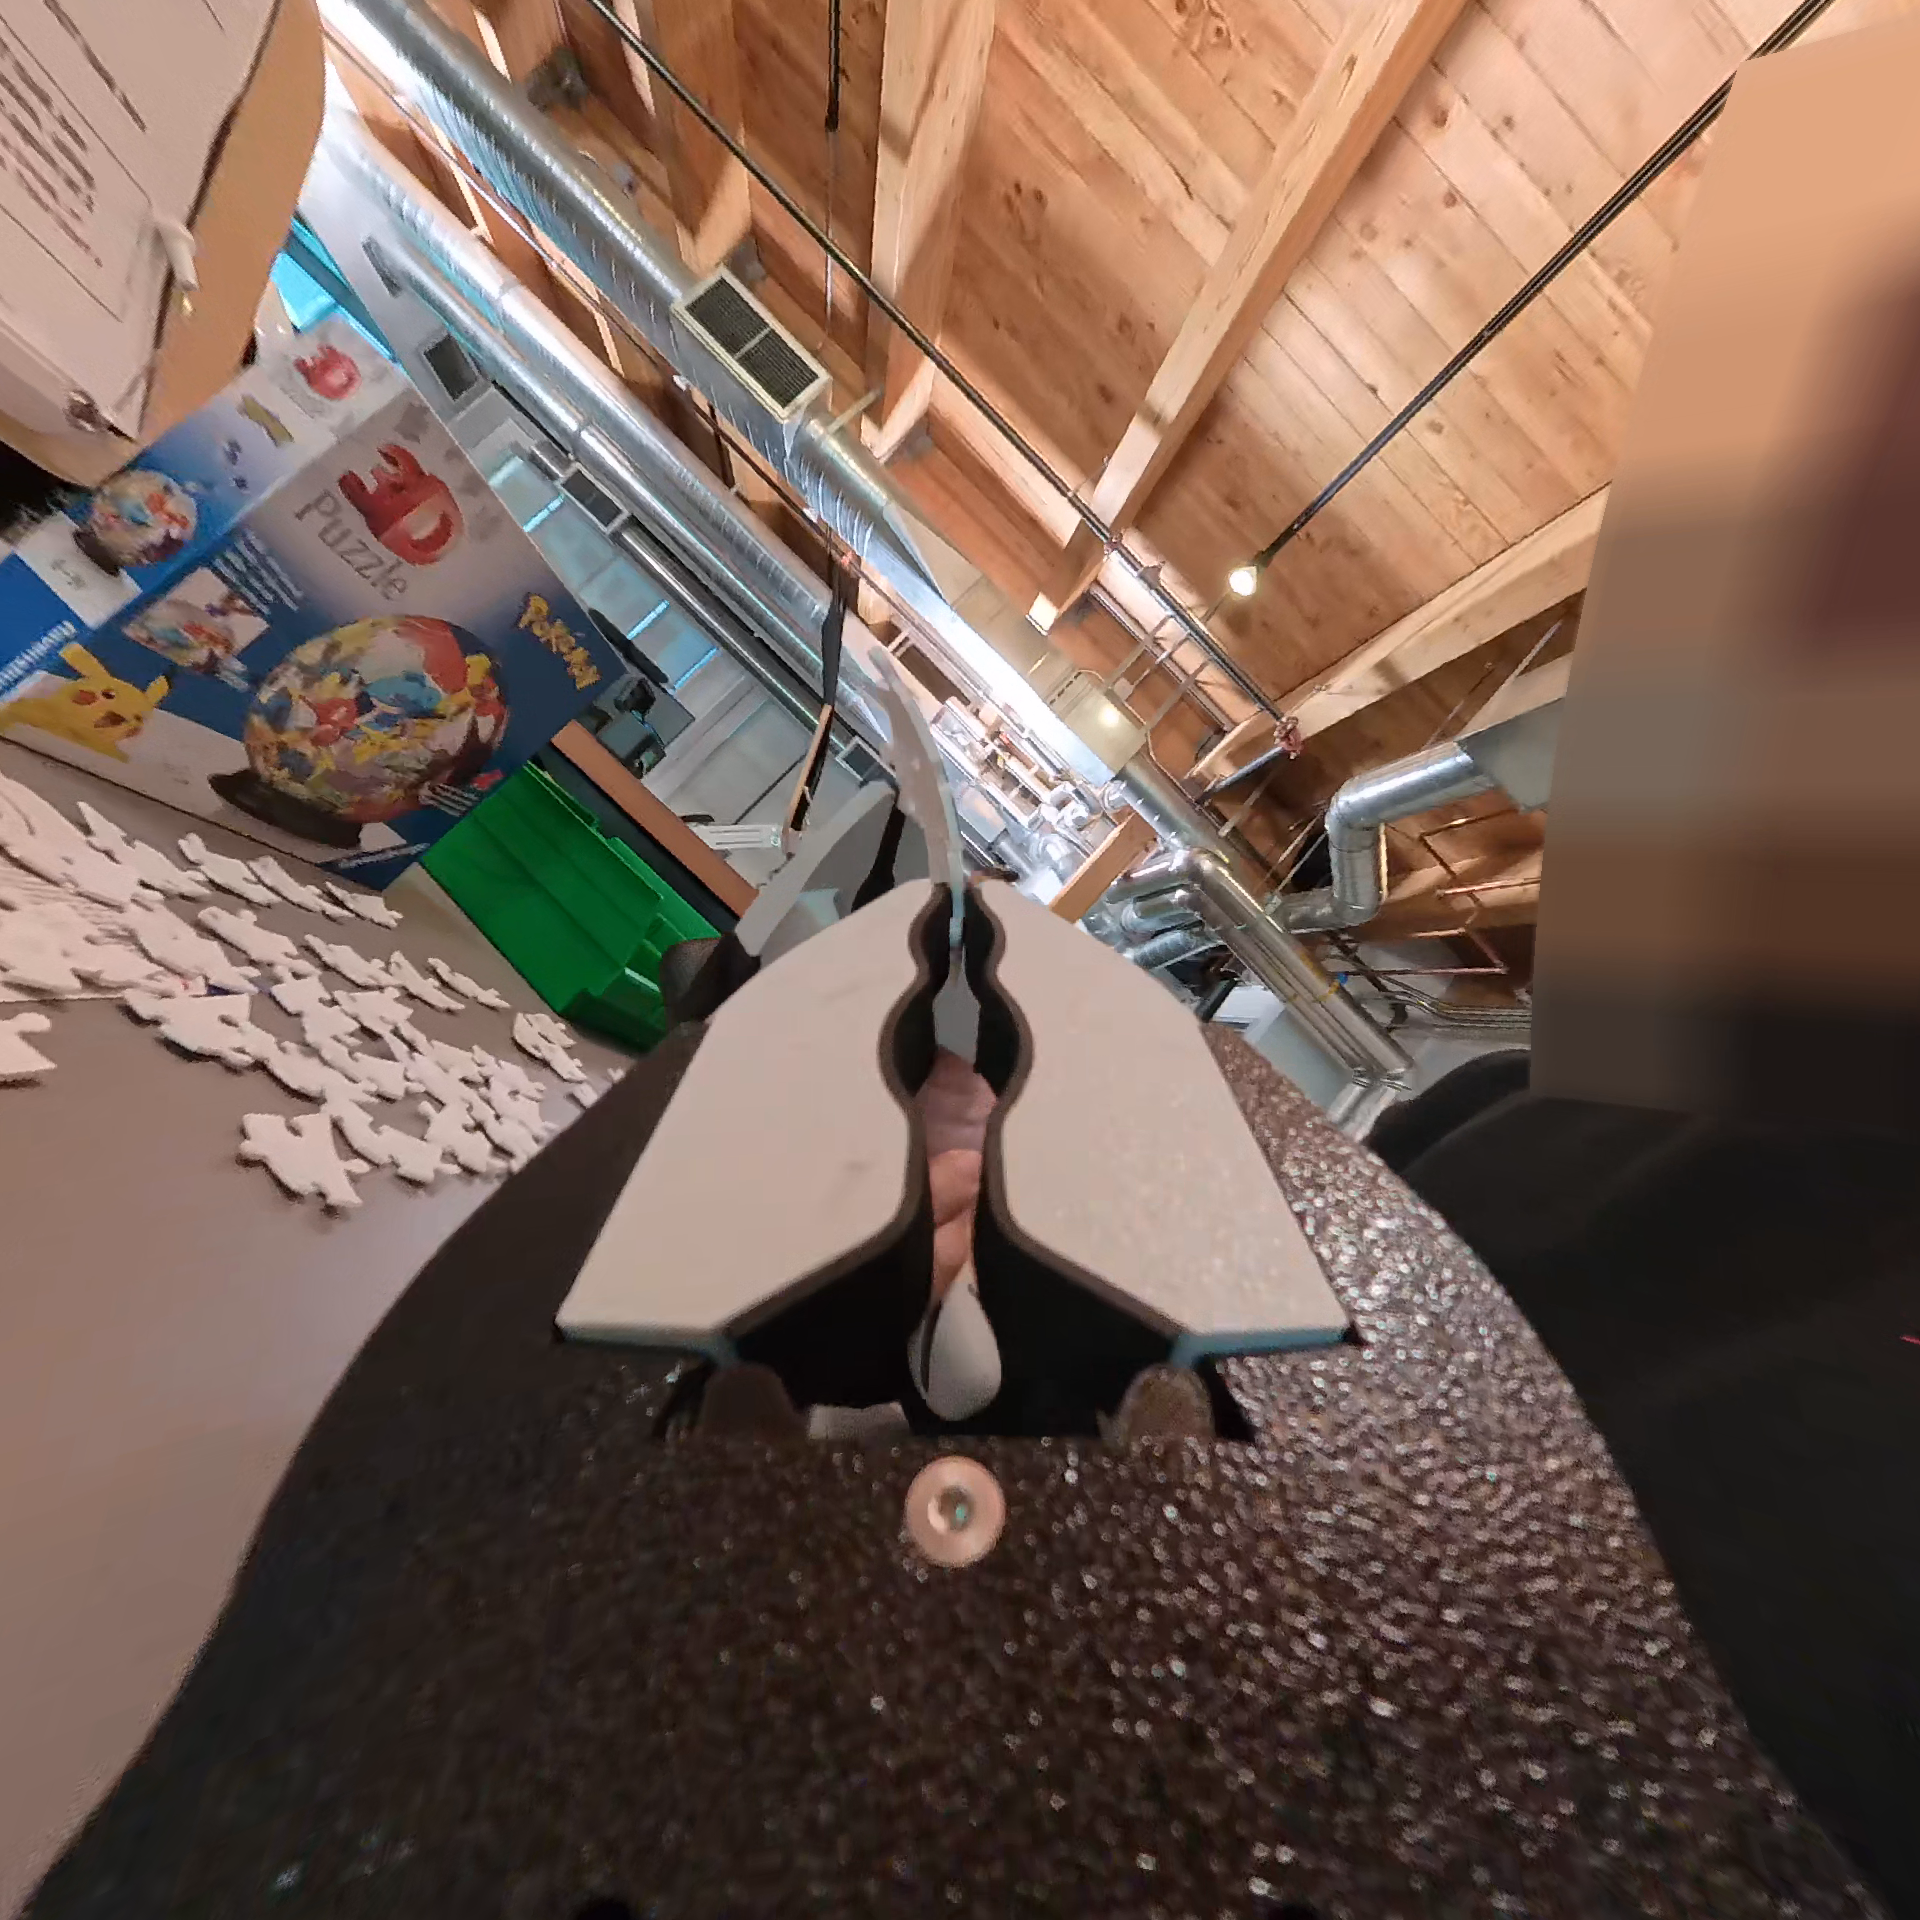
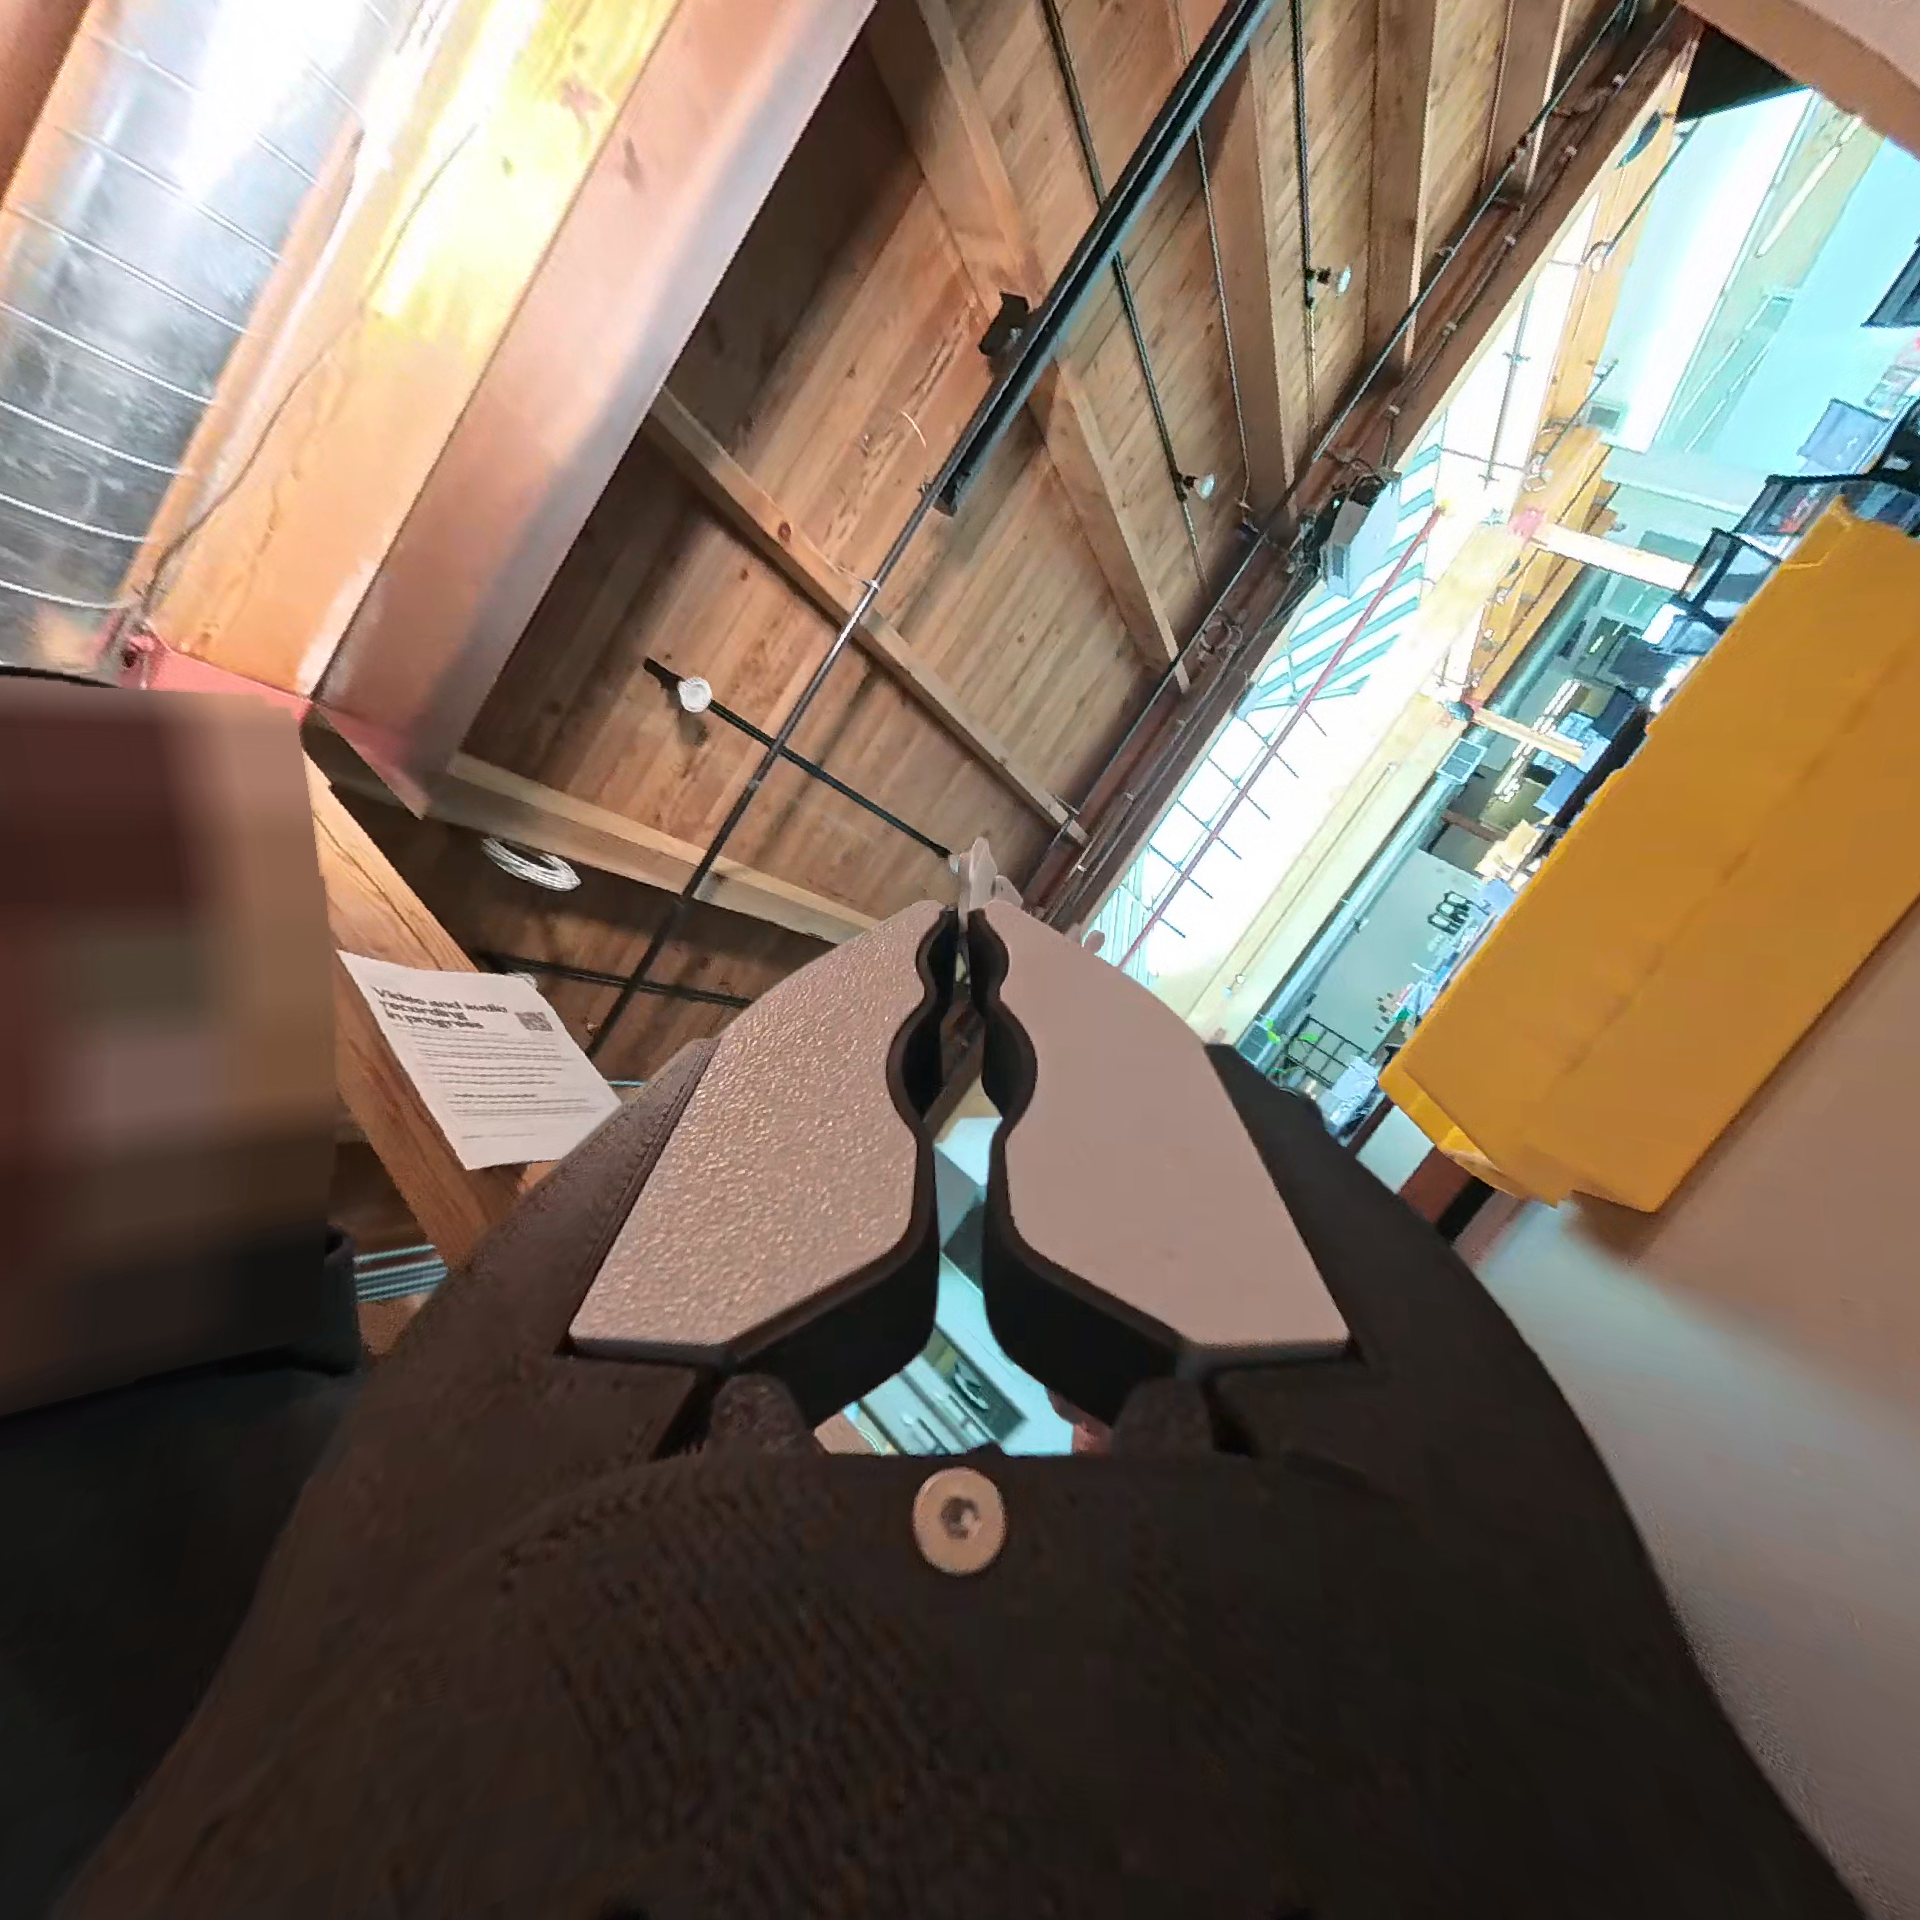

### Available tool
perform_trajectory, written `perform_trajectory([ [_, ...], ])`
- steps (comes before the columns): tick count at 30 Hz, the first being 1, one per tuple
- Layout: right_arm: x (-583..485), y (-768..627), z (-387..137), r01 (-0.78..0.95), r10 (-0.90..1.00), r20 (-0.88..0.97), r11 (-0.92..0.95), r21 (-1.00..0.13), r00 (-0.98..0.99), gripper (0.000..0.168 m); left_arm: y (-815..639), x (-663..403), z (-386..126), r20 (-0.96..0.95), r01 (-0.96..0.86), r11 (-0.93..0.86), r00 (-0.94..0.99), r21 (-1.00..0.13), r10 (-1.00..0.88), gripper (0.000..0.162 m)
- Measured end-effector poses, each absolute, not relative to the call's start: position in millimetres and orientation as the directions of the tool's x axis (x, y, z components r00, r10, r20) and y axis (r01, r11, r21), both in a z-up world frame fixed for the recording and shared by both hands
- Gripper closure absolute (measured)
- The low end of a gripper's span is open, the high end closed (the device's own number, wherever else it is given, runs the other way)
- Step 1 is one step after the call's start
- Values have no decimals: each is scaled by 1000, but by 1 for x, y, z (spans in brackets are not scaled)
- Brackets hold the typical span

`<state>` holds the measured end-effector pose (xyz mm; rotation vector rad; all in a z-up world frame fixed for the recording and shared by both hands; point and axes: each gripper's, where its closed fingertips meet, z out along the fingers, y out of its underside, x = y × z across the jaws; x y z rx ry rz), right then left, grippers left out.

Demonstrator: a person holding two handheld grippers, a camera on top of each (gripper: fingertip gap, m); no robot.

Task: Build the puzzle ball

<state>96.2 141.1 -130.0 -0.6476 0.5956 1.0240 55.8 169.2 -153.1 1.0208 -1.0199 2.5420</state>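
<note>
While many flat white puzzle pieces (image 1: 343,997) are left scattered loose on the grey table (image 1: 156,1351), a curved white piece (image 1: 920,790) is pinched by the left gripper (image 1: 961,894) and a smaller white piece (image 2: 977,873) by the right gripper (image 2: 964,920); little assembly is judged done, no ball being seen

White loose puzzle pieces (image 1: 343,1029) on a grey table (image 1: 156,1299); the puzzle box (image 1: 312,644) is blue with a multicoloured ball; green crate (image 1: 561,914); yellow bin (image 2: 1683,894); grey gripper fingers (image 1: 790,1132) on speckled black.
</note>
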Motion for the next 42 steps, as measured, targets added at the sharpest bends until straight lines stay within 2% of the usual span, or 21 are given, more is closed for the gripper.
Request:
perform_trajectory([
  [10,100,139,-133,-910,618,-717,412,-53,322,166,158,58,-148,650,-392,-750,-757,-533,-67,161],
  [19,104,134,-132,-886,617,-709,463,-25,342,166,168,62,-142,632,-287,-813,-765,-507,-124,161],
  [22,105,131,-132,-877,633,-699,480,18,332,166,172,64,-143,642,-268,-833,-755,-484,-131,161],
  [42,96,138,-134,-886,616,-712,464,-17,336,166,157,63,-146,652,-302,-825,-752,-477,-101,161],
])
